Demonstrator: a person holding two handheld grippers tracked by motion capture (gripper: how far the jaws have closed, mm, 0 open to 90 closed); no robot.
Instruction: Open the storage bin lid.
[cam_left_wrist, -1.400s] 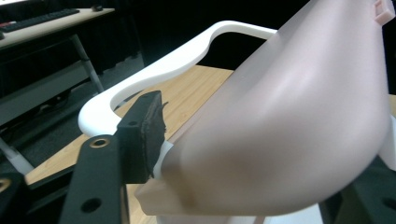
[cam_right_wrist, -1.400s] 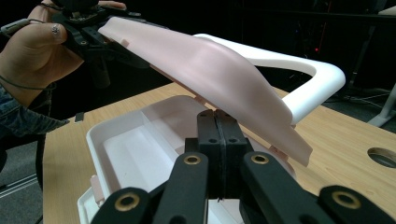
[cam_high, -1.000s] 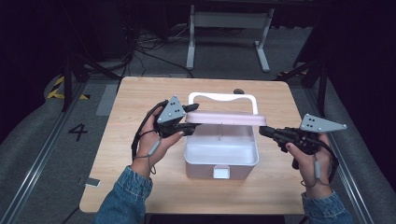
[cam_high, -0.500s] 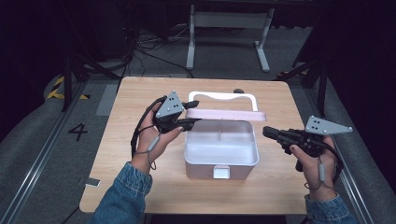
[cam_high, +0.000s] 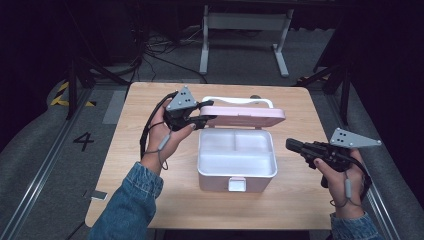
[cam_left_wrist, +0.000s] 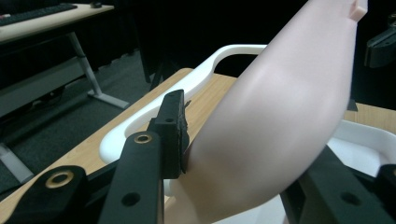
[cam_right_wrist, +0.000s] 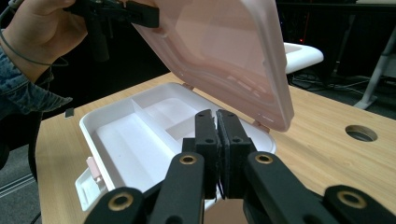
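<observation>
The pink lid (cam_high: 243, 115) of the white lunch box (cam_high: 236, 160) is held at its left edge by the left gripper (cam_high: 206, 119), jaws clamped on it, and has been swung further back than 0.5 s ago, now half open above the box's 3 empty compartments. The right gripper (cam_high: 291, 145) has been pulled away to the right and is parked over the surface (cam_high: 300, 200) with jaws closed on nothing. Opening is judged nearly done.
</observation>
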